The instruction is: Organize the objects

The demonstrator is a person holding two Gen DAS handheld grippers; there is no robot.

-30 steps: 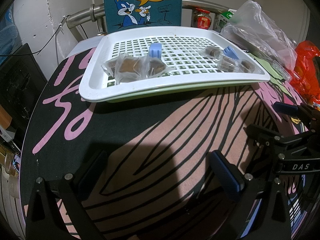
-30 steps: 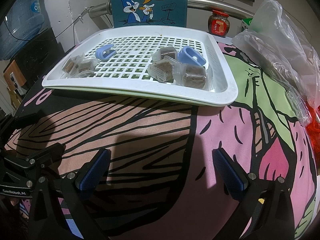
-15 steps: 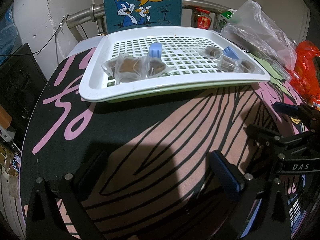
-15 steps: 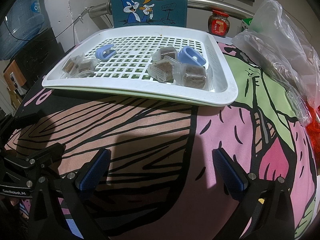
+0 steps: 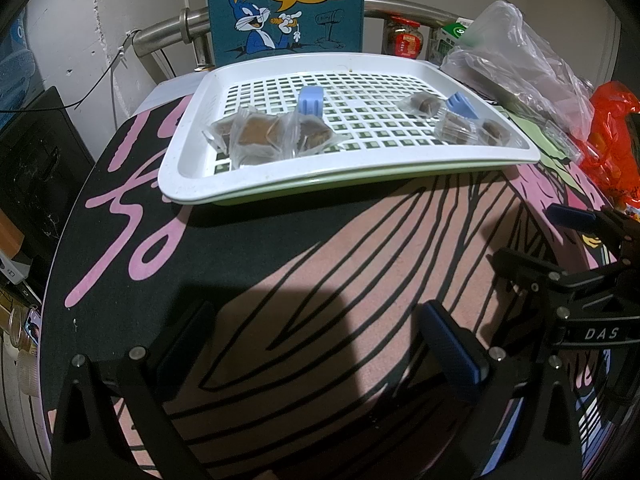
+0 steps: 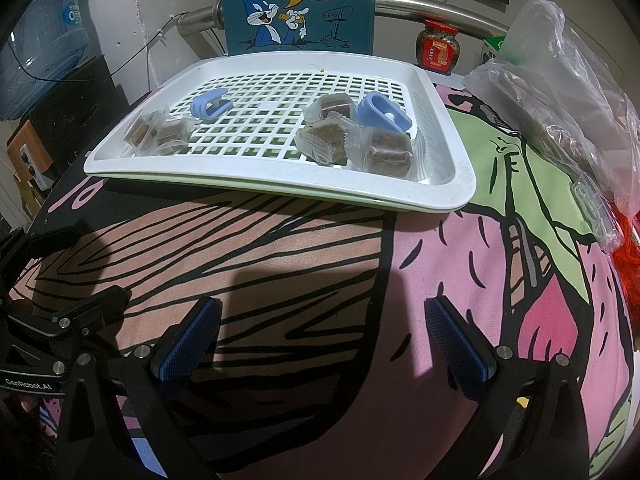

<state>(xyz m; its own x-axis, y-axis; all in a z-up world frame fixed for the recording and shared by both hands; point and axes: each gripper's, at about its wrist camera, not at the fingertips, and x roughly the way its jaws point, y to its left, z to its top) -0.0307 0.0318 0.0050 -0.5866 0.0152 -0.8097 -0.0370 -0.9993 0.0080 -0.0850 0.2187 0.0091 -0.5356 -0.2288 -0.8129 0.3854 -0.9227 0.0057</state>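
Seen from both wrists: white slotted tray (image 5: pixel 176 168) stacked on a green tray (image 5: pixel 280 194), set on a cartoon-print cloth (image 5: pixel 360 248) at the far side of the table. Left gripper (image 5: pixel 320 344) low over the cloth, jaws wide apart and empty, well short of the tray. Right gripper (image 6: pixel 324 336) likewise low over the cloth, jaws wide apart, holding nothing.

In the tray, two clusters of wrapped brown snacks: three at the left end (image 5: pixel 264 134), overlapping one another, and three at the right end (image 6: pixel 352 144), packed close. One blue clip (image 5: pixel 310 100) just behind the left cluster, a second blue clip (image 6: pixel 382 114) touching the right cluster.

Behind the tray, upright "What's Up Doc?" sign (image 6: pixel 298 4) against a metal rail (image 5: pixel 168 34). To the right, red-lidded jar (image 6: pixel 436 46), crumpled clear bag (image 6: pixel 560 80) on the cloth, orange bag (image 5: pixel 612 136) at the edge. Water bottle (image 6: pixel 44 40) at far left in the right view.
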